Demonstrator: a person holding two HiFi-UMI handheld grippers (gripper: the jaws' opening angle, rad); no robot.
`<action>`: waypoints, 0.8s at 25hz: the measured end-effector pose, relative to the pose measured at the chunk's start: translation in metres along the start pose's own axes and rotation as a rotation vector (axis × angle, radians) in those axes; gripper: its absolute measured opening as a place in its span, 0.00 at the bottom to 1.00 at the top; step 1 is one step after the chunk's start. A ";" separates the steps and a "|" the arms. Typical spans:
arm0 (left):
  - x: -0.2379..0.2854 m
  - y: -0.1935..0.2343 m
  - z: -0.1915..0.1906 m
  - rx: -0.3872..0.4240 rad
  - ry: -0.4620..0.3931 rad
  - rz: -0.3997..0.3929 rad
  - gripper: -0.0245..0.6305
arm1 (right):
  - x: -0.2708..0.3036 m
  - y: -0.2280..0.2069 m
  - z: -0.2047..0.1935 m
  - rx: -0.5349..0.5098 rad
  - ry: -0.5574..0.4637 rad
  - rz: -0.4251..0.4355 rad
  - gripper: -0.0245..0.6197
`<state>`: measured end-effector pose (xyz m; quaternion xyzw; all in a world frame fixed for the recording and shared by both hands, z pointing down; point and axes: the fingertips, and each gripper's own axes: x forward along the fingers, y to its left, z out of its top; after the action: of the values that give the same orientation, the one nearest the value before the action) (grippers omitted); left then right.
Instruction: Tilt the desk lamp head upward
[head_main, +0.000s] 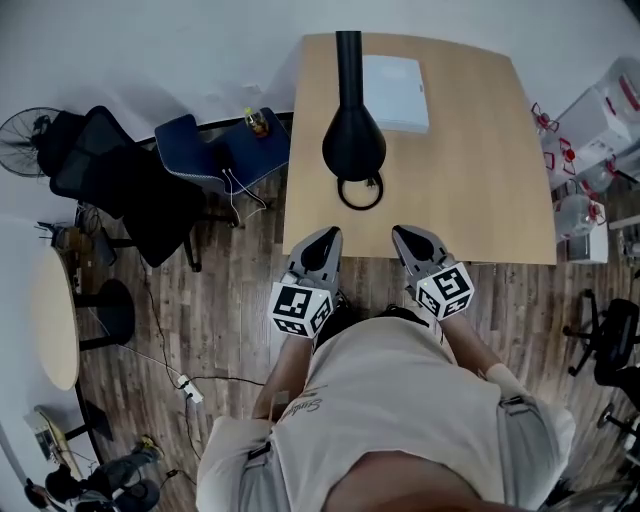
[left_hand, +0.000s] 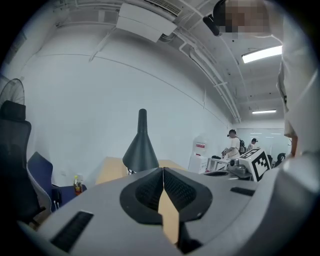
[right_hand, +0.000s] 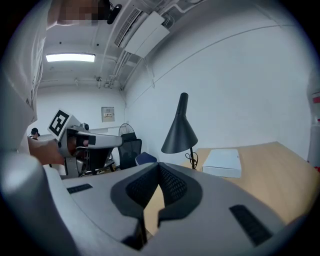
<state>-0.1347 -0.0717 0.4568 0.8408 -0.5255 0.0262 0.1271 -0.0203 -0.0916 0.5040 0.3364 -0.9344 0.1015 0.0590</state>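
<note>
A black desk lamp stands on the wooden desk (head_main: 480, 160), its cone head (head_main: 353, 140) pointing down over a round base (head_main: 360, 192). In the left gripper view the lamp head (left_hand: 141, 152) rises just beyond the jaws; in the right gripper view the lamp head (right_hand: 180, 133) hangs ahead to the right. My left gripper (head_main: 322, 243) and right gripper (head_main: 412, 241) hover at the desk's near edge, short of the lamp. Both are shut with nothing between the jaws, left gripper (left_hand: 163, 176), right gripper (right_hand: 159, 172).
A white box (head_main: 395, 92) lies on the desk behind the lamp. A blue chair (head_main: 205, 150) and a black chair (head_main: 120, 180) stand left of the desk. White bins (head_main: 595, 130) sit at the right, a round table (head_main: 55, 318) far left. People stand in the background (left_hand: 232, 145).
</note>
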 end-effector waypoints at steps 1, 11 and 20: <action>0.001 0.005 0.001 0.008 0.003 -0.018 0.06 | 0.005 0.001 0.002 0.001 -0.004 -0.018 0.03; 0.010 0.045 -0.004 0.008 0.042 -0.182 0.06 | 0.027 0.019 -0.004 0.019 0.019 -0.168 0.03; 0.029 0.047 -0.004 0.024 0.079 -0.246 0.06 | 0.032 0.016 -0.009 0.058 0.009 -0.205 0.03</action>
<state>-0.1631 -0.1159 0.4742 0.8988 -0.4125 0.0498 0.1399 -0.0551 -0.0970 0.5160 0.4313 -0.8915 0.1233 0.0635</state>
